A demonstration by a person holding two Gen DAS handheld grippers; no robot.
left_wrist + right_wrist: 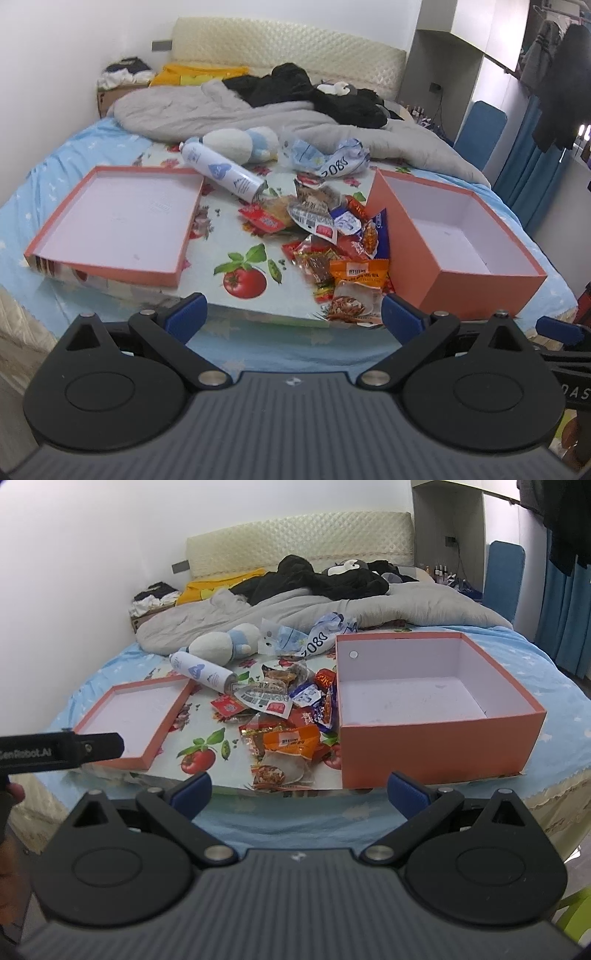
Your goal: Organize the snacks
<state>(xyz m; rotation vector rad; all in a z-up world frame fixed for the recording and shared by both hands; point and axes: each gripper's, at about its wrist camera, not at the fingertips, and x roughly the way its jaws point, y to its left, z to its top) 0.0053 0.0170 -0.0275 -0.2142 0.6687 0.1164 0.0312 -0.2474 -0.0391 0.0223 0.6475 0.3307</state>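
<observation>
Both the left gripper (291, 314) and right gripper (298, 790) are spread, empty. Slippery snack packets (332, 240) could slide off the bed edge when grabbed.

snack packets (332, 240) overlapping, lower ones hidden, wrapper print too small to read

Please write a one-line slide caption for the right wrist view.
Open right hand-held gripper faces a snack pile lying between an empty orange box and its lid.

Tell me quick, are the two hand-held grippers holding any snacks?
Left hand-held gripper: open, holding nothing.
Right hand-held gripper: open, holding nothing.
</observation>
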